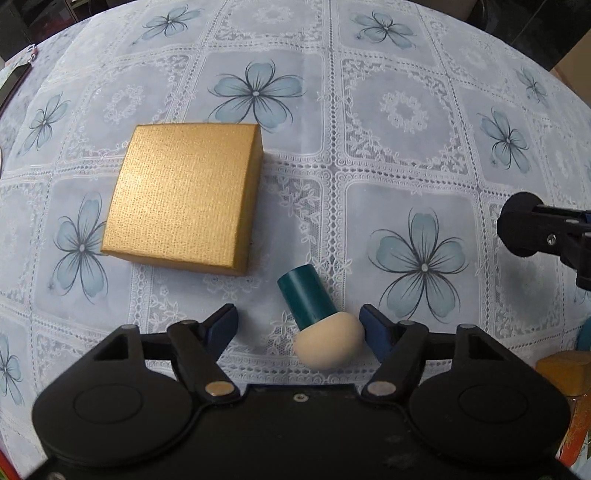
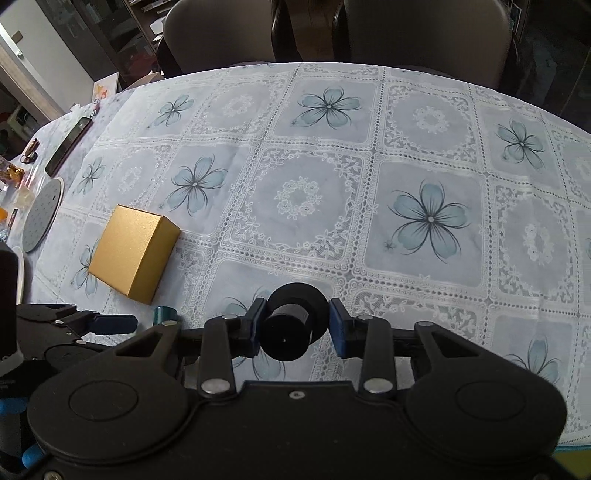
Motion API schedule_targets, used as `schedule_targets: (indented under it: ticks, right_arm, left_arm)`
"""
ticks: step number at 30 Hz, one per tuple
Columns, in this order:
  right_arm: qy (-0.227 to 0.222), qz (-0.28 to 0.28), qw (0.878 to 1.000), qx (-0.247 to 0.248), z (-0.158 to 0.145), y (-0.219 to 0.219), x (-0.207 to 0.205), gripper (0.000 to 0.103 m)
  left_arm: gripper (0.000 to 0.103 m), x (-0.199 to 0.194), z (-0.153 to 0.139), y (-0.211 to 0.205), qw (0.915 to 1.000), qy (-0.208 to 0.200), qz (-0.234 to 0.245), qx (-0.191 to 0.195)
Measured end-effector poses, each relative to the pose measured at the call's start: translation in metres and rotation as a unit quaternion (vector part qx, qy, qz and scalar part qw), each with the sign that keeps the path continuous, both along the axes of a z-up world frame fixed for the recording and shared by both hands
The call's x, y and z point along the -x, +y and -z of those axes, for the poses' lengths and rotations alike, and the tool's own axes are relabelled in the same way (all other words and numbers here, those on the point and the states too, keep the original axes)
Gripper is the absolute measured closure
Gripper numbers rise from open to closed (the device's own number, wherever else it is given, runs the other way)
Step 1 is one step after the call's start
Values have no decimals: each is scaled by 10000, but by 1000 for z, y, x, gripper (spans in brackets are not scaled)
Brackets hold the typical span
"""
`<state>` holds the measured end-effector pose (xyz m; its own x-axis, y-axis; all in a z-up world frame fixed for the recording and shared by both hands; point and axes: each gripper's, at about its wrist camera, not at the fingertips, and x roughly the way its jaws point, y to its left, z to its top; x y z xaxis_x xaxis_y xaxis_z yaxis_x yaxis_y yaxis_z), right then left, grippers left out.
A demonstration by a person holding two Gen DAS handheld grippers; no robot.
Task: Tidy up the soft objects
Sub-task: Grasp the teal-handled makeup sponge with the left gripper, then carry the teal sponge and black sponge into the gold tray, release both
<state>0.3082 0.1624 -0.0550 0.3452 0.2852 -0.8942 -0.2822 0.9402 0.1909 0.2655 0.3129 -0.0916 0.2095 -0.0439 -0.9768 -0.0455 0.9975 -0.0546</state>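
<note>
A makeup sponge puff with a teal handle [image 1: 306,299] and a beige soft head [image 1: 328,345] lies on the tablecloth. My left gripper [image 1: 299,328] is open around it; its right pad touches the beige head, its left pad stands apart. A closed gold box [image 1: 184,195] sits just beyond to the left, and shows in the right wrist view [image 2: 133,251]. My right gripper [image 2: 293,326] is shut on a black spool-shaped puff [image 2: 291,325], held above the table. It shows at the right edge of the left wrist view [image 1: 524,229]. The teal handle's end [image 2: 165,314] peeks out there.
The lace tablecloth with blue flowers [image 2: 369,184] covers the table. A phone [image 2: 68,146], a round grey disc [image 2: 42,214] and small items lie at the far left. Two chairs [image 2: 424,33] stand behind the far edge. A yellow object [image 1: 561,373] sits at the right.
</note>
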Motion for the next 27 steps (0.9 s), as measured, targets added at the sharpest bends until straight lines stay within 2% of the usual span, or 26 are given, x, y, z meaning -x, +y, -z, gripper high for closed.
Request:
schedule_targets:
  ticks: [1,2,3,6,10,14,27]
  right_arm:
    - [24,6,10000,-22,0,-2,1,65]
    - [52,13,10000,-34,1,-3,1,65]
    - [77,19,10000,-36,1,-4,2,65]
    - [105,45,9999,-31,0,-5,6,65]
    - [117,11,9999,-43,-6,2,9,65]
    - [80,-174,9998,1,-9,24,15,65]
    - [-134,-1146,9933,17,-21,118,64,66]
  left_arm:
    - [39,-1,0,-1,10000,-31,28,-37]
    - [45,-1,0,-2,10000,-56,45,-12]
    - [57,-2,-2,-3,10000,-76,50,24]
    - [68,-2,-8,-4,9999,-76,36,102]
    - [70,4,-19,4,9998,-203,-9,-47]
    - [70,13,-31,27,9992,-189,-194,308]
    - [70,83,-63,93,9967,-494,-612,178]
